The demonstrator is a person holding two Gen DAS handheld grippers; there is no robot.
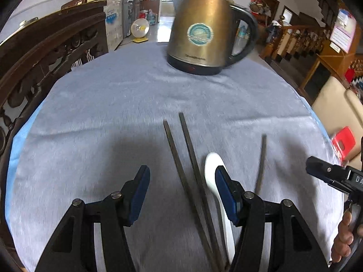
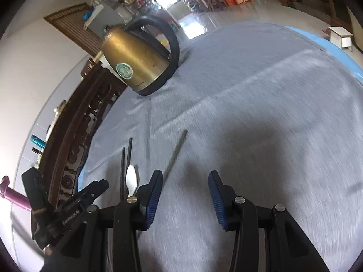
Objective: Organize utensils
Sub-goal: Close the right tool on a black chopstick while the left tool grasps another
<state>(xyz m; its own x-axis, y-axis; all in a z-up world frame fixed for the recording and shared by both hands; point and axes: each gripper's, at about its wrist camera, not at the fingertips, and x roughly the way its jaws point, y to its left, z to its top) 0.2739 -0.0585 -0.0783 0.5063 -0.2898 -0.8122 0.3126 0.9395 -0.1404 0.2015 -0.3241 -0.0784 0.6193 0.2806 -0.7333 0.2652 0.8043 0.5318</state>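
Observation:
Two dark chopsticks lie side by side on the grey cloth, with a white spoon just right of them and a third dark chopstick further right. My left gripper is open and empty, held above the pair. In the right wrist view the pair of chopsticks, the spoon and the single chopstick lie to the left. My right gripper is open and empty, to the right of the single chopstick. The left gripper shows at lower left.
A brass electric kettle with a black handle stands at the far side of the table; it also shows in the right wrist view. A carved dark wooden chair back borders the table's left edge. A red box lies beyond the right edge.

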